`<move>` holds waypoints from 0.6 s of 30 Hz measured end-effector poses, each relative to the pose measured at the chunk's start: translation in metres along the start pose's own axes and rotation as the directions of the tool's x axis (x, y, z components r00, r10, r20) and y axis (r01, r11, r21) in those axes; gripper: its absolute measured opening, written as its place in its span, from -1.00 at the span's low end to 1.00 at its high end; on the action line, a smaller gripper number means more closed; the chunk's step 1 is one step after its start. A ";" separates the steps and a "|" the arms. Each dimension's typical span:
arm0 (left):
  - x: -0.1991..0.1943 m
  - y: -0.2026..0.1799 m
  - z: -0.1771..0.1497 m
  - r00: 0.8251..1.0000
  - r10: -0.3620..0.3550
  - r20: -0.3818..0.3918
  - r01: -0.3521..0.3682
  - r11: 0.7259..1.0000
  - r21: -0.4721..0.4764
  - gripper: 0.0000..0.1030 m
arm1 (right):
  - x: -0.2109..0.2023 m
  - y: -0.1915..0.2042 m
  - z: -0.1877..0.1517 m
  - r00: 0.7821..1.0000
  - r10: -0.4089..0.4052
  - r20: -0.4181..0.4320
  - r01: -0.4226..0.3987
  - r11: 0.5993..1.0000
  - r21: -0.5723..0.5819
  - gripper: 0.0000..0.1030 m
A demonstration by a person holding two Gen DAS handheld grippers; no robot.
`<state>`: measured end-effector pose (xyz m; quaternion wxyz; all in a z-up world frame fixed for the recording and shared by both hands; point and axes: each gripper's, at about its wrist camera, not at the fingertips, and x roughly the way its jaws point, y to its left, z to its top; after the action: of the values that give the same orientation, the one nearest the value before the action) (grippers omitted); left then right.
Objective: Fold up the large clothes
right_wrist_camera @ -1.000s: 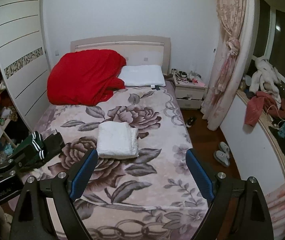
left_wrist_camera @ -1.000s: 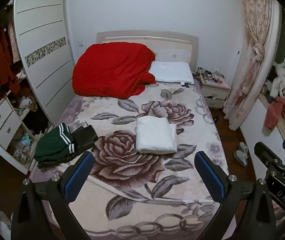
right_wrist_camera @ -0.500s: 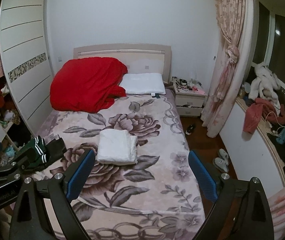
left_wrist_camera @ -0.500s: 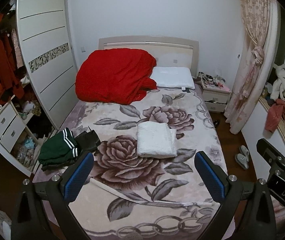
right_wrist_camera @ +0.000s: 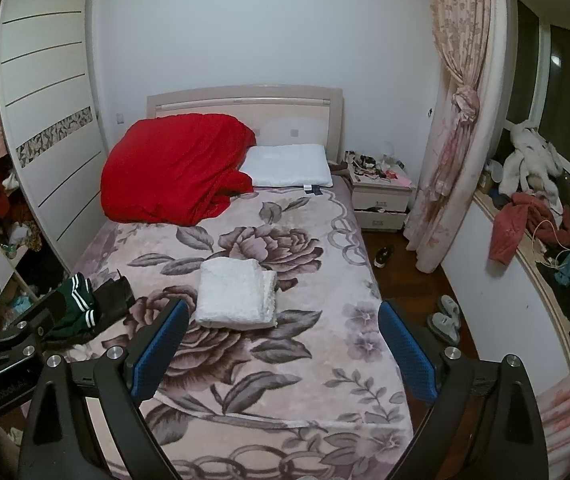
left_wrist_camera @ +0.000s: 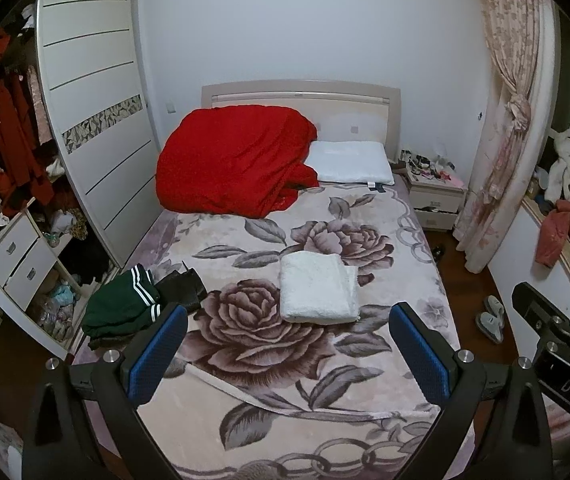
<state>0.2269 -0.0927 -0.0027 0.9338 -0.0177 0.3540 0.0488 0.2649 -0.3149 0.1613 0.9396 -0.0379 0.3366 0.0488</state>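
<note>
A folded white garment [left_wrist_camera: 317, 288] lies in the middle of the bed [left_wrist_camera: 269, 392] with the floral blanket; it also shows in the right wrist view [right_wrist_camera: 237, 294]. A dark green garment with white stripes [left_wrist_camera: 119, 308] and a black one [left_wrist_camera: 181, 288] lie crumpled at the bed's left edge; the green one also shows in the right wrist view [right_wrist_camera: 79, 306]. My left gripper [left_wrist_camera: 289, 348] is open and empty, held above the foot of the bed. My right gripper [right_wrist_camera: 281, 344] is open and empty beside it, to the right.
A red duvet [left_wrist_camera: 233, 164] and a white pillow [left_wrist_camera: 351, 162] lie at the headboard. An open wardrobe [left_wrist_camera: 13, 184] stands left of the bed. A nightstand [left_wrist_camera: 435, 198], a curtain [left_wrist_camera: 501, 120], slippers [left_wrist_camera: 491, 320] and a cluttered sill [right_wrist_camera: 533, 208] are on the right.
Both grippers have drawn back and up from the bed, so the bed and the folded white garment look smaller. Both stay open and empty.
</note>
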 end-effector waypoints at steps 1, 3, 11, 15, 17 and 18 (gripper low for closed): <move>0.000 0.001 0.000 1.000 0.000 -0.002 0.000 1.000 0.000 0.99 | 0.000 0.000 0.000 1.000 0.001 -0.002 -0.001 1.000 0.001 0.89; 0.000 0.001 0.001 1.000 0.001 0.000 -0.001 1.000 0.000 0.99 | 0.001 -0.001 0.001 1.000 0.003 -0.004 -0.003 1.000 0.000 0.89; 0.000 0.003 0.002 1.000 -0.003 0.001 0.003 1.000 0.002 0.99 | 0.002 0.002 0.002 1.000 0.011 -0.005 -0.011 1.000 -0.004 0.90; -0.002 0.003 0.001 1.000 0.003 0.009 -0.003 1.000 0.000 0.99 | 0.000 0.007 -0.001 1.000 0.013 -0.004 -0.013 1.000 -0.001 0.90; -0.003 0.003 0.001 1.000 0.010 0.011 -0.010 1.000 -0.001 0.99 | -0.001 0.008 -0.002 1.000 0.013 -0.003 -0.013 1.000 0.001 0.90; -0.004 0.003 0.001 1.000 0.014 0.013 -0.014 1.000 -0.002 0.99 | -0.001 0.008 -0.002 1.000 0.015 -0.004 -0.015 1.000 0.003 0.90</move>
<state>0.2244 -0.0900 0.0002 0.9357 -0.0157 0.3480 0.0557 0.2622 -0.3069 0.1597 0.9386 -0.0343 0.3390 0.0552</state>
